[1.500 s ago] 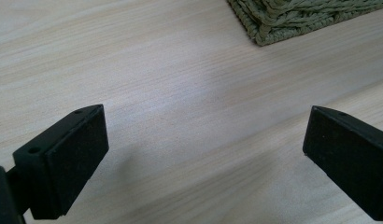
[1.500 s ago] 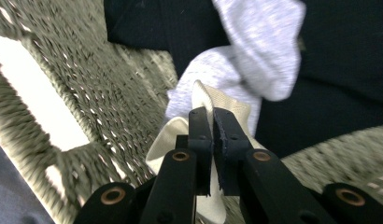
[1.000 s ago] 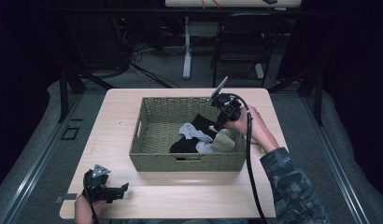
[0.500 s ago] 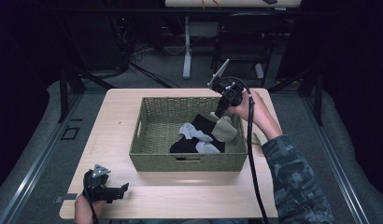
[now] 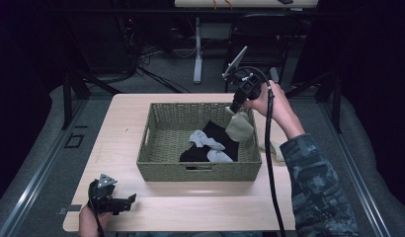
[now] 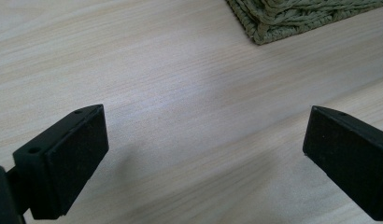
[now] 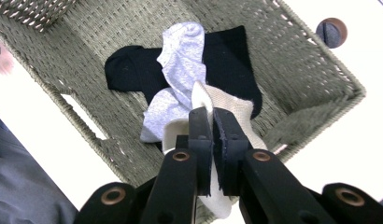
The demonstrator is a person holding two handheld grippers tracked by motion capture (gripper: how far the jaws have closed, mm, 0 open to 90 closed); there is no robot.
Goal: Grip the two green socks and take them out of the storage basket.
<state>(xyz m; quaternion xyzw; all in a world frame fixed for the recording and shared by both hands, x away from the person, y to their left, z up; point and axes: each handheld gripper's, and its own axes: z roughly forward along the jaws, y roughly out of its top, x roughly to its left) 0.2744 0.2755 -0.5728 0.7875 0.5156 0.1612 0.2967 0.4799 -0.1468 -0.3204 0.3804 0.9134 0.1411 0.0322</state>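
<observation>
Right gripper view: my right gripper [image 7: 212, 135] is clamped on a fold of the beige sock [image 7: 236, 112], held above the basket [image 7: 315, 60] toward 3 o'clock. It looks light, soft and limp, so a bunched fold should hold best. My left gripper [image 6: 203, 158] rests jaws apart, holding nothing, at the table's [image 5: 126, 118] 7 o'clock. No legible writing.

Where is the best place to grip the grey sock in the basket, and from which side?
Probably from above, at the grey sock's raised, bunched middle fold: it lies on top of the black sock, clear of the basket walls, so jaws closing across that fold should avoid the black one.
</observation>
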